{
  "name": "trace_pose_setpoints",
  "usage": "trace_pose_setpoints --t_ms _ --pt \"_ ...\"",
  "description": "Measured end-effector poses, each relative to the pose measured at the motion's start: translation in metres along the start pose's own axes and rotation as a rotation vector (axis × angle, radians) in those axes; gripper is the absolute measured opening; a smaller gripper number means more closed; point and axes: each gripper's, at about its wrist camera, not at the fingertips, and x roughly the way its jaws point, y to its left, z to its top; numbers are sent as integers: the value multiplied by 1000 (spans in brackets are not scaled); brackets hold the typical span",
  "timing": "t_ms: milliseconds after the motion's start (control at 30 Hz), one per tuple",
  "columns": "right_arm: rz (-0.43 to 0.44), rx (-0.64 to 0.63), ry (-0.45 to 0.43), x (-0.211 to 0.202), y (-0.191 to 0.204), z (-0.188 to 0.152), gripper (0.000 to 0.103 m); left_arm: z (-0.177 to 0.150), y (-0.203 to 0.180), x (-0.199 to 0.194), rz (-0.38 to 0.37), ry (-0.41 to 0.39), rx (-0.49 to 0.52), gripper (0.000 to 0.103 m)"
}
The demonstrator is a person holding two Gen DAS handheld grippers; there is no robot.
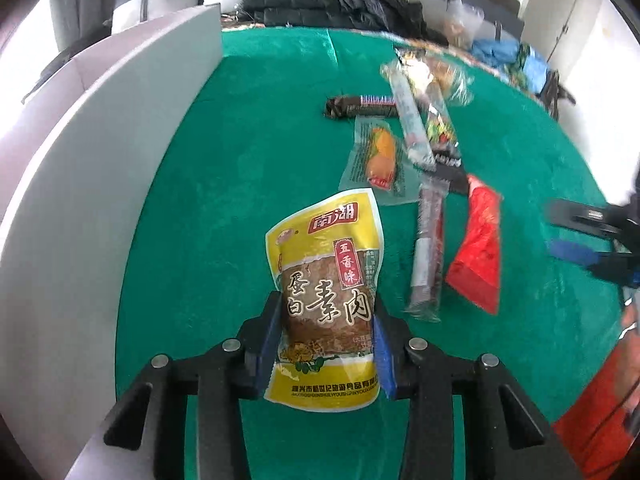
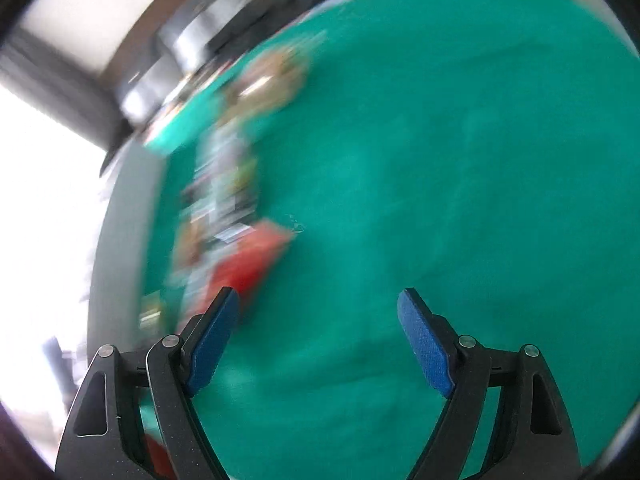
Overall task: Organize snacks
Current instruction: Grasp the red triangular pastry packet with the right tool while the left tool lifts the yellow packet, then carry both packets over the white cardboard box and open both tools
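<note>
My left tongs (image 1: pixel 326 344) are pinching the lower half of a yellow plastic snack pouch with a brown panel and Chinese lettering (image 1: pixel 326 280), lifted over the near-left part of the round green cloth-covered table (image 1: pixel 240 140). Beyond it, toward the table's middle, lie a clear packet with orange pieces (image 1: pixel 380 156), a red foil packet (image 1: pixel 478 252) and several long stick-shaped wrappers (image 1: pixel 428 248). A white board (image 1: pixel 80 160) stands along the left edge. My right tongs (image 2: pixel 320 336) are spread wide with nothing between them; that view is blurred.
</note>
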Motion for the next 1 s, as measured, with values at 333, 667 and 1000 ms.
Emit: trace_pose_setpoints --t_ms 333,667,1000 --pt "-103 1 144 66 52 6 12 11 31 -67 -92 -112 -62 40" --pt "211 -82 67 -22 130 21 11 45 147 -141 10 -256 -207 40" --pt "359 -495 75 1 372 -12 47 36 254 -151 312 -205 -351 86"
